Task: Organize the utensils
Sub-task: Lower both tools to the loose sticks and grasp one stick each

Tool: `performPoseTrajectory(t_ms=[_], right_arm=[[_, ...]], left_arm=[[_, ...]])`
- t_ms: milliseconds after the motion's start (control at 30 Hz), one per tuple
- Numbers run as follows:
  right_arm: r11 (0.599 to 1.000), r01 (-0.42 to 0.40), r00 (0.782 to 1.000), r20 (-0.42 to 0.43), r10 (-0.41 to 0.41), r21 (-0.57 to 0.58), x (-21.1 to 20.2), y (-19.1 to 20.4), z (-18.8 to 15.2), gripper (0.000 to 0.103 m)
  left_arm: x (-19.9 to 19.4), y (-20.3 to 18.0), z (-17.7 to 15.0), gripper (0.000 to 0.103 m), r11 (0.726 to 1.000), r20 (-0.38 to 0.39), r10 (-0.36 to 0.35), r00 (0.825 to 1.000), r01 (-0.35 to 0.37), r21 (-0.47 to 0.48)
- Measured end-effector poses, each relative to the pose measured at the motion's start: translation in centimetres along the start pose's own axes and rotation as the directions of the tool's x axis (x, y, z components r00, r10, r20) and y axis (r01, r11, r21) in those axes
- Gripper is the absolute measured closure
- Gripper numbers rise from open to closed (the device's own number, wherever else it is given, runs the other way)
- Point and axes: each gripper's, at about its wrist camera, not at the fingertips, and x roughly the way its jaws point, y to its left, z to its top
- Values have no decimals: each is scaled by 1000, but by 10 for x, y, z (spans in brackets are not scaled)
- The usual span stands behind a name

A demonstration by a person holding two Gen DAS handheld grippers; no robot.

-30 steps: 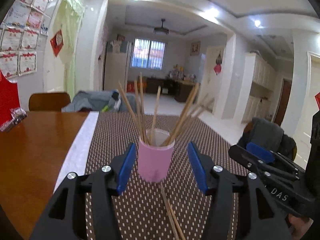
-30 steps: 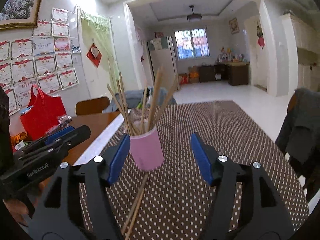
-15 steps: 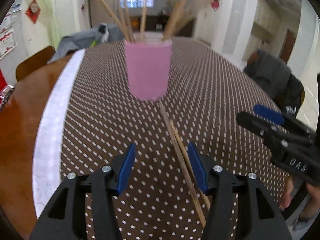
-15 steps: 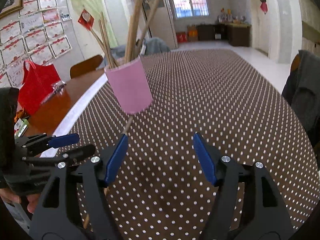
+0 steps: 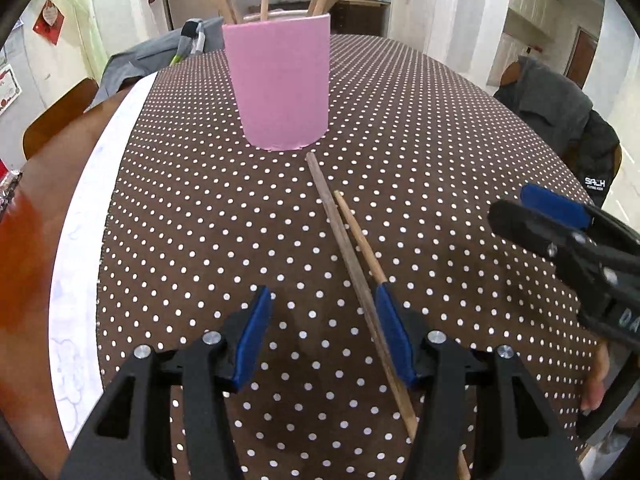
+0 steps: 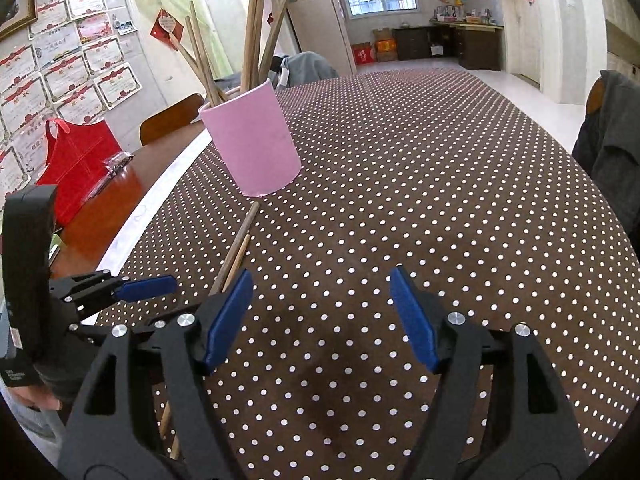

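While two loose chopsticks lie on the bench just before the pink cup, both hand-held grippers, left and right, hang open and empty, the right's jaws just widened; straddle one stick squarely before closing

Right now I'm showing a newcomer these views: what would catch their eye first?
The pink cup bristling with wooden chopsticks stands upright mid-table on the brown polka-dot tablecloth. Just in front of it, two loose chopsticks lie side by side. Both the left gripper and right gripper hover open above the cloth.
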Motion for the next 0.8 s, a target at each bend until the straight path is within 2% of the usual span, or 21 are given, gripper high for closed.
performPoseTrajectory(t_ms=[100, 200, 400, 600, 800], right_arm=[[1000, -6, 1000, -10, 6, 3, 2, 2, 0, 33], [1000, -6, 1000, -18, 6, 2, 4, 4, -2, 33], [1000, -11, 999, -44, 10, -11, 7, 9, -6, 33], [996, -27, 994, -109, 18, -83, 21, 34, -9, 33], [986, -30, 980, -200, -3, -165, 40, 59, -11, 33]], left_arm=[[8, -2, 9, 48, 999, -17, 43, 999, -43, 12], [11, 7, 16, 48, 998, -9, 45, 999, -46, -42], [4, 24, 4, 48, 995, 17, 62, 998, -60, -76], [-6, 41, -9, 48, 993, 6, 72, 997, -71, -99], [-12, 47, -17, 48, 994, 10, 51, 999, -50, -99]])
